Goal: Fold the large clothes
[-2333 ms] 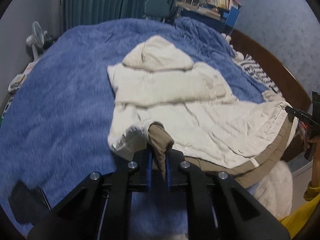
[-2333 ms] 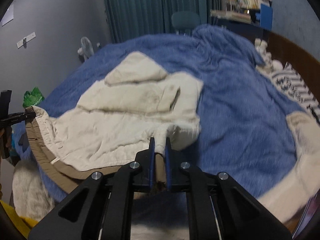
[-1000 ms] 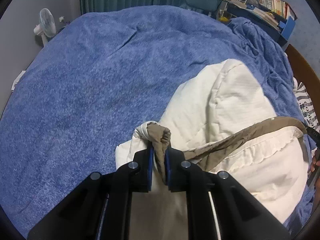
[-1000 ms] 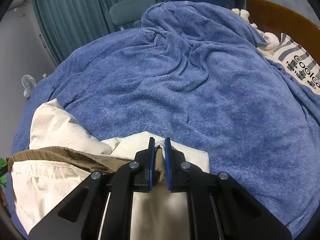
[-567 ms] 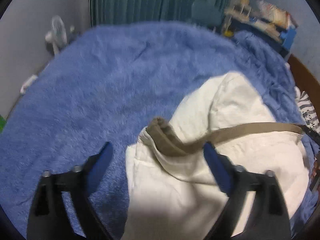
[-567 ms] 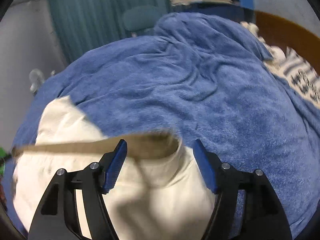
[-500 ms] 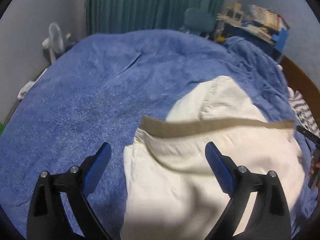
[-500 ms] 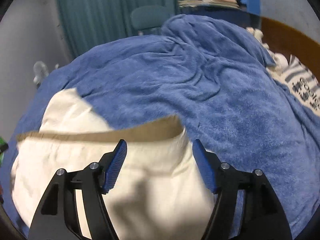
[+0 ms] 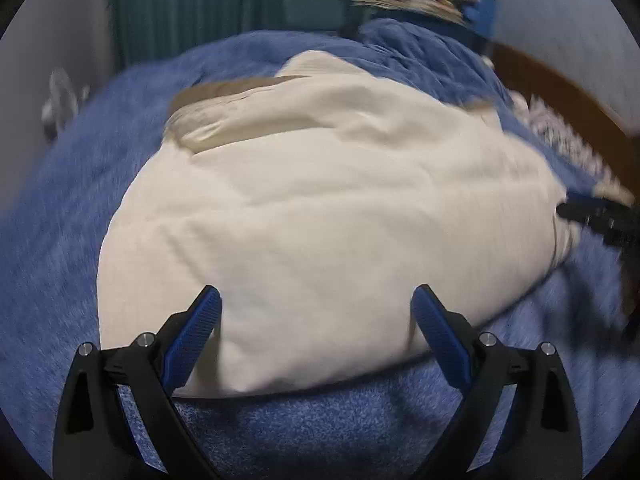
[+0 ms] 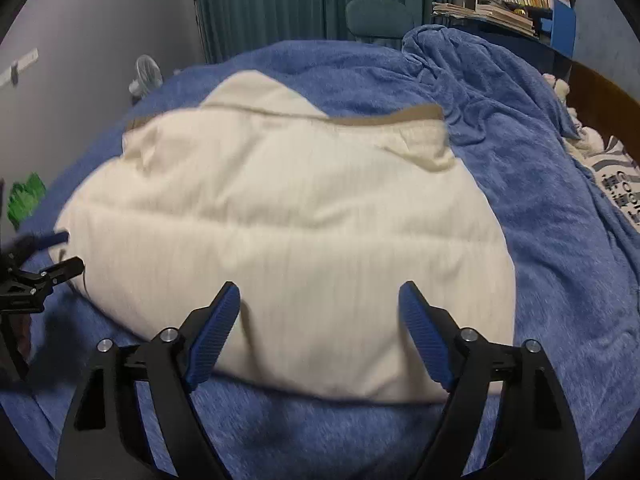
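looking at the fold just laid, the cream padded jacket (image 10: 288,216) lies doubled over on the blue blanket (image 10: 552,216), its brown hem band (image 10: 416,114) now along the far edge near the hood. the left gripper (image 9: 316,320) stands wide with nothing between its pads, and the right gripper (image 10: 320,312) is opening too, its jaws empty; both hover at the near folded edge, apart from the cloth. to do this step well, i'd judge the hem should line up square with the shoulders before anything else, since the left corner looks bunched and tucked under in the left wrist view. next grips probably belong at the two side edges, taken low and together, so the thick padding turns over evenly rather than sliding on the fuzzy blanket. the left view is blurred, so finer creases can't be told.
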Tool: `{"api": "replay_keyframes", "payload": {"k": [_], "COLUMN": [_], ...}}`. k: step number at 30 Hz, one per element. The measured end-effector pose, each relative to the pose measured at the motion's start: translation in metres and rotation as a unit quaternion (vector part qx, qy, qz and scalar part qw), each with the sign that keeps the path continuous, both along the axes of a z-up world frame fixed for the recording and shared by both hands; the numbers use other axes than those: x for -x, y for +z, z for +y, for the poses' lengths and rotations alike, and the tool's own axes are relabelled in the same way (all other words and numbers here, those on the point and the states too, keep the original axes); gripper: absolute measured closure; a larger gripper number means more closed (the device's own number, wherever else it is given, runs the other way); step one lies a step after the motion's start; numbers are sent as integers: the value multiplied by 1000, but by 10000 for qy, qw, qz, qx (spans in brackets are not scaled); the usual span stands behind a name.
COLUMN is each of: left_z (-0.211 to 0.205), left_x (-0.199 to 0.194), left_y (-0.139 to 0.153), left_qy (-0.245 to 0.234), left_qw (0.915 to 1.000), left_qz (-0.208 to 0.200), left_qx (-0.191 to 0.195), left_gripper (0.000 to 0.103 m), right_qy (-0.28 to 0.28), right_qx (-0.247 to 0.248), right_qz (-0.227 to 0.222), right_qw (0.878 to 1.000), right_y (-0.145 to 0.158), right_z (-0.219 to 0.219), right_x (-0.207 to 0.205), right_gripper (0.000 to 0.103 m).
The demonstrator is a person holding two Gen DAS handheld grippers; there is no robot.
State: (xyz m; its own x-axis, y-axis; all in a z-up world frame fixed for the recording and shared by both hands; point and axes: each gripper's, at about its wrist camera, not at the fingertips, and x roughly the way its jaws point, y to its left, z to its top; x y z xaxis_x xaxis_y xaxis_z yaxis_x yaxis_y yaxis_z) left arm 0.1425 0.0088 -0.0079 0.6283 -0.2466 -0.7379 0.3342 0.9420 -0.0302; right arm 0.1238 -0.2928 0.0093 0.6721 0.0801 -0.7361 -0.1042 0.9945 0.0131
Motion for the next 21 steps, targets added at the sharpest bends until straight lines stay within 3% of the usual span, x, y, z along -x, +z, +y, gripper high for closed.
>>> {"api": "replay_keyframes", "payload": {"k": [2, 7, 13, 19, 21], "left_z": [-15, -32, -40, -61, -63], "left_x": [3, -23, -71, -139, -161], "left_y": [-3, -9, 1, 2, -3], "left_qy": [-117, -91, -4, 213, 283], "left_qw": [9995, 9999, 9997, 9981, 9967], "left_qz": [-138, 73, 244, 327, 600], "left_qx": [-265, -117, 85, -479, -478], "left_gripper": [8, 7, 7, 7, 6], "right_qy": [44, 19, 56, -89, -178], "right_qx": [48, 36, 142, 204, 207], "right_qz": [112, 271, 203, 451, 549], "right_qw": [9999, 9996, 9997, 9987, 9981], "right_y": [-8, -25, -19, -20, -20], "right_z": [3, 6, 11, 18, 18], "right_x": [1, -16, -57, -115, -136], "right_gripper": [20, 16, 13, 13, 12]}}
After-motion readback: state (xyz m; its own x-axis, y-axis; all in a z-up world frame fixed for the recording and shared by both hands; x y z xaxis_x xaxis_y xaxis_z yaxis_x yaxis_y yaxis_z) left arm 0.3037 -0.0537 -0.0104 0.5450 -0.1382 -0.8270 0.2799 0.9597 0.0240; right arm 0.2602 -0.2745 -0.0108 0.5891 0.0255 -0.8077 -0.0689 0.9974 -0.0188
